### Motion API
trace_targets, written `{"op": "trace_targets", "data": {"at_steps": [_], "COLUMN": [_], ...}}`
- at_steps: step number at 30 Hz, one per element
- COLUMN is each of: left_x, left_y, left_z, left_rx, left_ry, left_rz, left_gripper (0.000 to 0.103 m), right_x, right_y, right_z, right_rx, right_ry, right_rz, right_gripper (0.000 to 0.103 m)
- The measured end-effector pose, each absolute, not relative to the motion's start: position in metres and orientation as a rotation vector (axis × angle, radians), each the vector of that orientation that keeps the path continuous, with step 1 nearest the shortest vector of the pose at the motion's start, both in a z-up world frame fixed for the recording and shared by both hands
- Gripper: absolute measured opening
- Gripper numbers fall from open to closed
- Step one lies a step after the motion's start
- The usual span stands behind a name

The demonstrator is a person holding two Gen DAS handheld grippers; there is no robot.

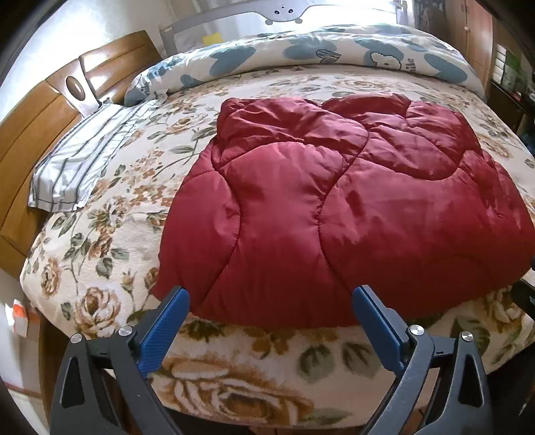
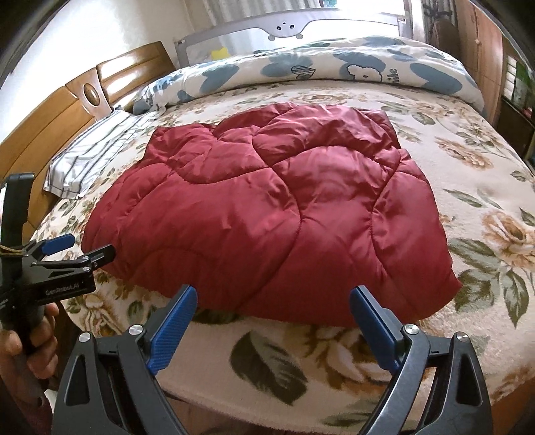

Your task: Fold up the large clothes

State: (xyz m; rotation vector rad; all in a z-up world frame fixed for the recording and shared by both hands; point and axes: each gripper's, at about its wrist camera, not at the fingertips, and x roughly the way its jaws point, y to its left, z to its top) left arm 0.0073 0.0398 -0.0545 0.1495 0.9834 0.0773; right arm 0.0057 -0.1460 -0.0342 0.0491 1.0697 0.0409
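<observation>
While the red quilted garment (image 1: 334,200) is lying folded in a puffy bundle on the floral bedspread (image 1: 100,261), the left claw (image 1: 271,321) is hovering spread at its six o'clock edge, pinching nothing. The right claw (image 2: 272,321) is gaping likewise (fingers wide, nothing between them). A striped pillow (image 1: 77,167) is sitting at ten o'clock, a blue-patterned duvet (image 1: 317,50) at twelve.

Home bedroom. Shown by: a bed covered with a floral blanket (image 1: 100,267), wooden headboard (image 1: 40,134), striped pillow (image 1: 80,160), rolled cartoon-print duvet (image 2: 317,67), grey bed guard rail (image 2: 254,30), wooden wardrobe (image 2: 481,50).
</observation>
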Motion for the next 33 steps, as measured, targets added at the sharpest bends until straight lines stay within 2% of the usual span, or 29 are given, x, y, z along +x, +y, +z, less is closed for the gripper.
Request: {"op": "trace_targets", "data": {"at_steps": [18, 33], "left_x": [0.004, 0.032], "left_y": [0.043, 0.032], "left_z": [-0.024, -0.029], "left_rx": [0.142, 0.151], "left_ry": [0.959, 0.973], "left_rz": [0.074, 0.062], "left_gripper": [0.102, 0.102], "right_x": [0.022, 0.047], "right_y": [-0.127, -0.141], "right_z": [-0.005, -0.021], "right_rx": [-0.023, 0.015], "right_ry": [1.056, 1.107], "right_rz": [0.096, 0.084], "right_gripper": [0.098, 0.098]}}
